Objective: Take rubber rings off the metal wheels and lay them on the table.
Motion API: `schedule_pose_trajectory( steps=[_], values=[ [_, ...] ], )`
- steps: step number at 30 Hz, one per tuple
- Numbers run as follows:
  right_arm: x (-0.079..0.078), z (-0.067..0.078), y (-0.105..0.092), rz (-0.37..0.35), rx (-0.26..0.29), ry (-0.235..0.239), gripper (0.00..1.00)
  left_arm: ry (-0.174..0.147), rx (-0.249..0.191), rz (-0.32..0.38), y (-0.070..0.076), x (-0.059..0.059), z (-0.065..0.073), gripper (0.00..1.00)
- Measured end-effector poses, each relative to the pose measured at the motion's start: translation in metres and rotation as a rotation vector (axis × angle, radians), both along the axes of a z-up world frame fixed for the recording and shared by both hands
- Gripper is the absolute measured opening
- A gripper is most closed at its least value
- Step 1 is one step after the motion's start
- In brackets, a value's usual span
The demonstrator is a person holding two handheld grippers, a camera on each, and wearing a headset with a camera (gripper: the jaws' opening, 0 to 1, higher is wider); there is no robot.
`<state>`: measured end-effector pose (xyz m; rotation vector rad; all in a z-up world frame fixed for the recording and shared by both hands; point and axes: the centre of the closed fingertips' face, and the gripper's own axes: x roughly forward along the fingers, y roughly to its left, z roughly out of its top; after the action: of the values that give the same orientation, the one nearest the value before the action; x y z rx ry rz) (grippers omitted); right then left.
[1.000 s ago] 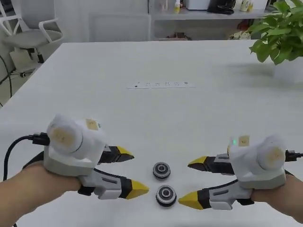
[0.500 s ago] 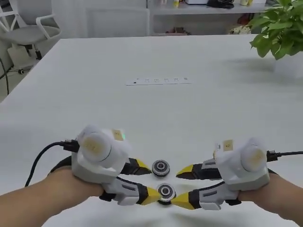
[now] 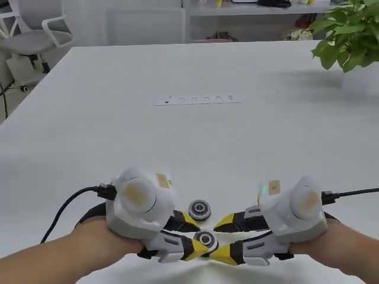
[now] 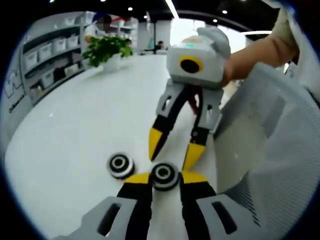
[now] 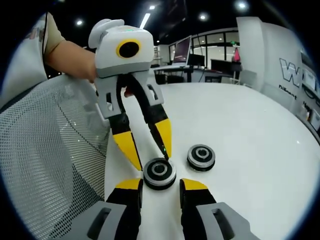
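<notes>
White desk [image 3: 237, 136], two grippers meeting over one wheel at its near edge.
The left gripper [image 4: 165, 178] and right gripper [image 5: 161, 184] face each other, each with fingers apart and yellow tips flanking the nearer metal wheel [image 3: 205, 239]; contact unclear. The second wheel [image 3: 199, 209] lies just beyond. Both wear dark rubber rings.

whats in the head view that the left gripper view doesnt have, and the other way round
Head view's extras: a power strip set flush in the table, a chair beyond its far corner, and the cable trailing from the left gripper.
Left gripper view's extras: shelves holding bins, ceiling lights and a white mesh surface on the right.
Shared: the table, the near wheel, the far wheel, the right gripper and the potted plant.
</notes>
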<state>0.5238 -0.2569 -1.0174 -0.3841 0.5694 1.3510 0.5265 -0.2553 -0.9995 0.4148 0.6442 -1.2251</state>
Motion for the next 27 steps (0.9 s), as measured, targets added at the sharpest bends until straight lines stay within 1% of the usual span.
schedule_pose_trajectory(
  steps=[3, 5, 6, 7, 12, 13, 14, 16, 19, 21, 25, 27],
  values=[
    [-0.0003, -0.0009, 0.0003, 0.0, 0.0, 0.001, 0.27, -0.007, 0.006, -0.007, -0.0017, -0.0001, -0.002, 0.19],
    [-0.0006, -0.0011, 0.0006, 0.0, 0.001, 0.001, 0.26, -0.019, 0.02, -0.016, -0.0018, -0.0001, -0.0052, 0.18],
    [-0.0005, -0.0012, 0.0005, 0.001, 0.0, -0.001, 0.26, -0.039, 0.017, -0.021, -0.0031, 0.001, -0.0051, 0.17],
    [-0.0001, -0.0014, 0.0003, 0.0, -0.001, -0.001, 0.26, -0.037, 0.02, -0.015, -0.0023, 0.0009, -0.0056, 0.16],
    [0.0004, -0.001, 0.0008, -0.006, 0.007, 0.002, 0.25, -0.048, 0.014, -0.002, -0.0025, 0.0022, -0.0056, 0.15],
    [0.0003, -0.0008, 0.0013, -0.007, 0.01, 0.004, 0.24, -0.053, 0.014, 0.012, -0.0024, 0.0039, -0.0067, 0.14],
    [0.0002, -0.0007, 0.0017, -0.009, 0.013, 0.007, 0.24, -0.054, 0.009, 0.005, -0.0025, 0.0025, -0.0056, 0.14],
    [-0.0002, -0.001, 0.0016, -0.008, 0.013, 0.007, 0.23, -0.056, 0.007, 0.014, -0.0018, 0.0025, -0.0056, 0.13],
    [-0.0022, -0.0021, 0.0013, -0.014, 0.019, 0.019, 0.22, -0.07, 0.007, 0.013, -0.0016, 0.0025, -0.006, 0.13],
    [-0.0022, -0.0024, 0.0, -0.016, 0.018, 0.015, 0.21, -0.074, 0.009, 0.014, -0.0015, 0.0027, -0.006, 0.13],
    [-0.0035, -0.0039, -0.0043, -0.018, -0.004, 0.008, 0.16, -0.081, 0.012, 0.02, -0.001, 0.0027, -0.0058, 0.13],
    [-0.0038, -0.0032, -0.0052, -0.027, 0.003, 0.017, 0.14, -0.084, 0.013, 0.023, -0.0011, 0.0022, -0.0055, 0.13]
  ],
)
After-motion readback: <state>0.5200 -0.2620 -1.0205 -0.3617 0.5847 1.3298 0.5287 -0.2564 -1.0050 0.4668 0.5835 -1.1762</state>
